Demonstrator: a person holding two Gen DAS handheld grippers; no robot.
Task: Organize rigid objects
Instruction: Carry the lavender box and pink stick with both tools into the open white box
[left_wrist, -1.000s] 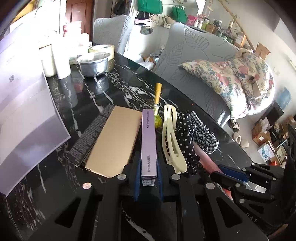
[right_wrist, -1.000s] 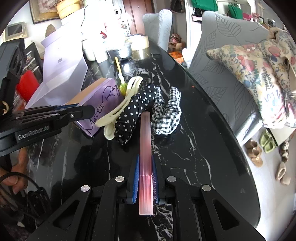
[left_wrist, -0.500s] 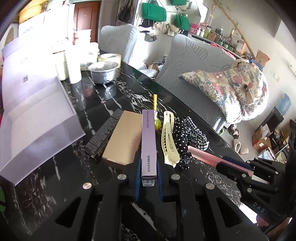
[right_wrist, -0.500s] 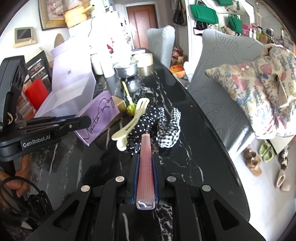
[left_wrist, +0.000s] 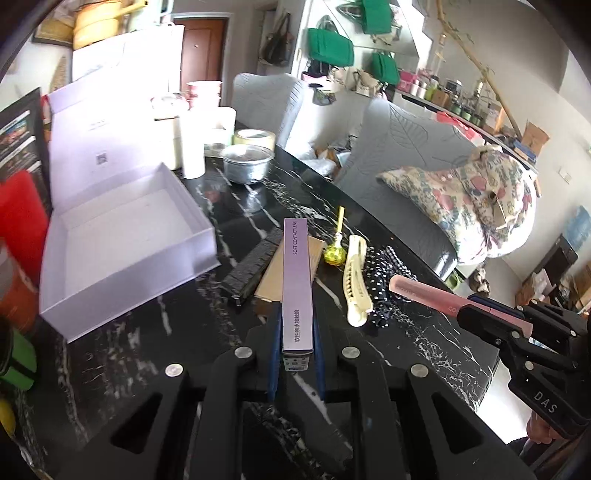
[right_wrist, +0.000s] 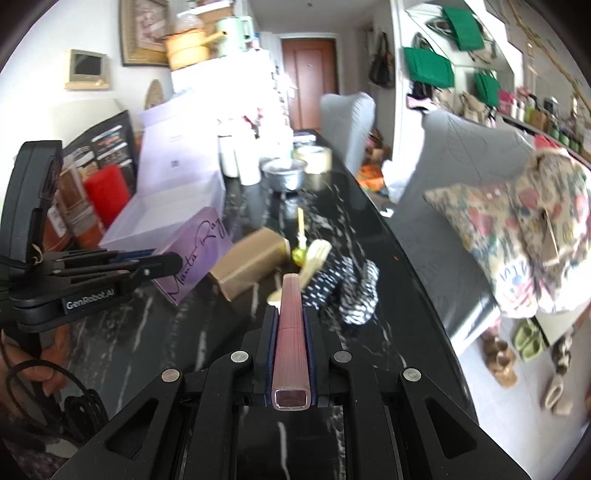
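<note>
My left gripper (left_wrist: 295, 325) is shut on a slim purple contact-lens box (left_wrist: 295, 273), held above the black marble table (left_wrist: 192, 354). In the right wrist view that same purple box (right_wrist: 195, 254) shows beside the left gripper (right_wrist: 162, 264). My right gripper (right_wrist: 290, 317) is shut on a long pink comb (right_wrist: 290, 332), lifted off the table; the pink comb (left_wrist: 428, 295) juts from the right gripper (left_wrist: 472, 314) in the left view. An open white box (left_wrist: 122, 236) lies left. On the table stay a tan box (left_wrist: 280, 273), a cream hair claw (left_wrist: 354, 280) and dotted scrunchies (left_wrist: 384, 291).
A black strip (left_wrist: 255, 266) lies beside the tan box, a green lollipop (left_wrist: 334, 253) behind the claw. A metal bowl (left_wrist: 245, 162), tape roll (left_wrist: 255, 136) and white cups (left_wrist: 194, 147) stand at the far end. Grey chairs (left_wrist: 406, 147) and the table's curved edge are on the right.
Both grippers have risen and drawn back with their loads. The purple box is off the tan box, the pink comb is clear of the scrunchies, and the white box has come into fuller view.
</note>
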